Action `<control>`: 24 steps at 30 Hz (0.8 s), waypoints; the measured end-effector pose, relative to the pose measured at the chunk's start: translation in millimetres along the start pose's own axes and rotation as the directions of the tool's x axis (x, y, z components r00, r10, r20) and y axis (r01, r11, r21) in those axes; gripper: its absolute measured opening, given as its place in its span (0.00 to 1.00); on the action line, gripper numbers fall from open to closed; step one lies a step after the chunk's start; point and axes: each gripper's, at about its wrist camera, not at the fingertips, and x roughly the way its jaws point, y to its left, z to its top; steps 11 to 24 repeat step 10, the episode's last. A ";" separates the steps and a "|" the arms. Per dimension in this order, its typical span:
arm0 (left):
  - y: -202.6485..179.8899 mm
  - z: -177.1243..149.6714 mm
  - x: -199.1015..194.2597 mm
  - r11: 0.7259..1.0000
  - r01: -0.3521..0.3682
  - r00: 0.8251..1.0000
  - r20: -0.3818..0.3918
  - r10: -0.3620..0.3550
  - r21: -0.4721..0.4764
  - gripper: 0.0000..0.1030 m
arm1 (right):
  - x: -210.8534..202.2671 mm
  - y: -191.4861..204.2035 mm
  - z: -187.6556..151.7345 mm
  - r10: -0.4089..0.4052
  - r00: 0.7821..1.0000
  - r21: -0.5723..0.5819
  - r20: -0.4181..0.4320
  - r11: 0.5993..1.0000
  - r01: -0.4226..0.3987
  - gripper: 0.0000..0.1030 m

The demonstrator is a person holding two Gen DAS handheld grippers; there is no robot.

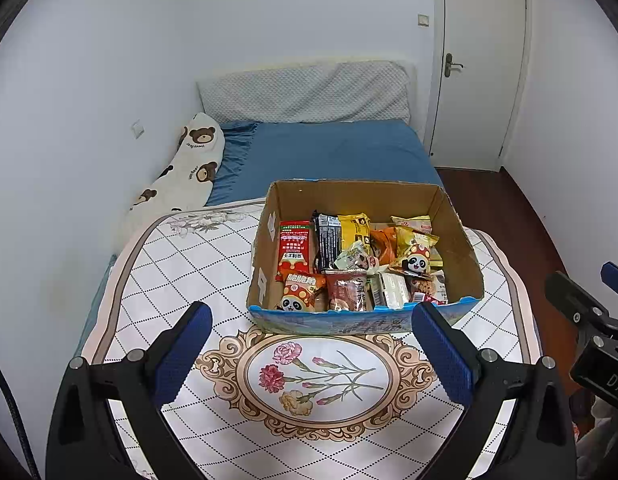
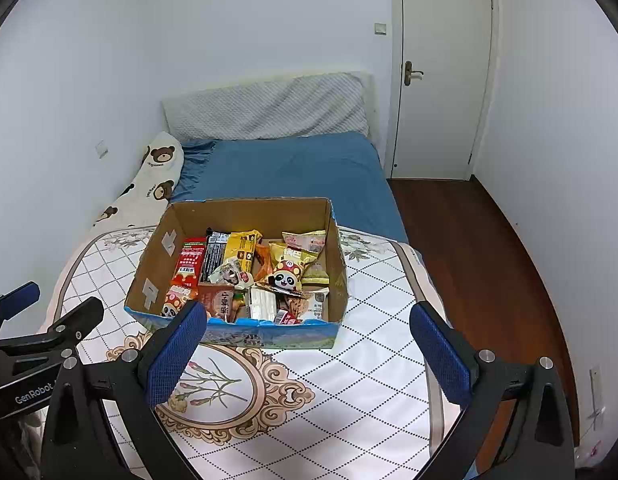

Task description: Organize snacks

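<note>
The left gripper (image 1: 311,354) fills the bottom of its frame with its blue pads spread wide and nothing between them; the right gripper (image 2: 307,350) sits the same way, jaws apart and empty, low in its own frame. Both hover above the quilt (image 1: 181,264), short of the box (image 1: 365,322), which stands at centre frame on the bed with snacks (image 1: 357,264) heaped inside, touching and overlapping. From here the likely slip is a pinch on one slick wrapper that drags its neighbours along, or a pad catching the near cardboard wall and shoving the box across the soft quilt. With both grippers close together, they could also knock each other when reaching in. A puffed bag squeezed hard might crush its contents. As for writing, the left gripper's body reads "GenRobot" at the lower left of the right view; the red packet (image 1: 295,246) and panda bags (image 2: 287,274) carry Chinese print too small to read surely.
</note>
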 end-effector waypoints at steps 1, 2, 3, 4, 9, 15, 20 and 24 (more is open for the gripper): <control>0.2 -0.2 -0.4 1.000 0.000 1.000 0.001 0.000 -0.001 0.99 | 0.0 0.1 0.1 0.001 1.000 0.001 -0.001 1.000 -0.001 1.00; 0.5 -0.4 -0.7 1.000 -0.001 1.000 0.001 0.001 0.000 0.99 | -0.3 0.3 -0.2 0.001 1.000 0.000 0.000 1.000 -0.001 1.00; 0.8 -0.4 -0.7 1.000 0.000 1.000 0.000 0.000 0.000 0.99 | -0.1 0.4 -0.3 0.000 1.000 -0.002 -0.001 1.000 0.000 1.00; 0.4 -0.3 -0.6 1.000 0.001 1.000 0.001 -0.001 0.000 0.99 | -0.2 0.2 -0.5 0.001 1.000 0.000 -0.001 1.000 -0.001 1.00; 0.9 0.4 -2.5 1.000 -0.003 1.000 0.009 0.003 0.000 0.99 | -0.2 1.4 -0.7 0.008 1.000 -0.006 -0.003 1.000 -0.008 1.00; 1.3 0.7 -2.9 1.000 -0.004 1.000 0.010 0.004 -0.002 0.99 | -0.3 1.8 -0.5 0.007 1.000 -0.008 -0.002 1.000 -0.007 1.00; 1.3 0.7 -2.9 1.000 -0.004 1.000 0.010 0.004 -0.002 0.99 | -0.3 1.8 -0.5 0.007 1.000 -0.008 -0.002 1.000 -0.007 1.00; 1.3 0.7 -2.9 1.000 -0.004 1.000 0.010 0.004 -0.002 0.99 | -0.3 1.8 -0.5 0.007 1.000 -0.008 -0.002 1.000 -0.007 1.00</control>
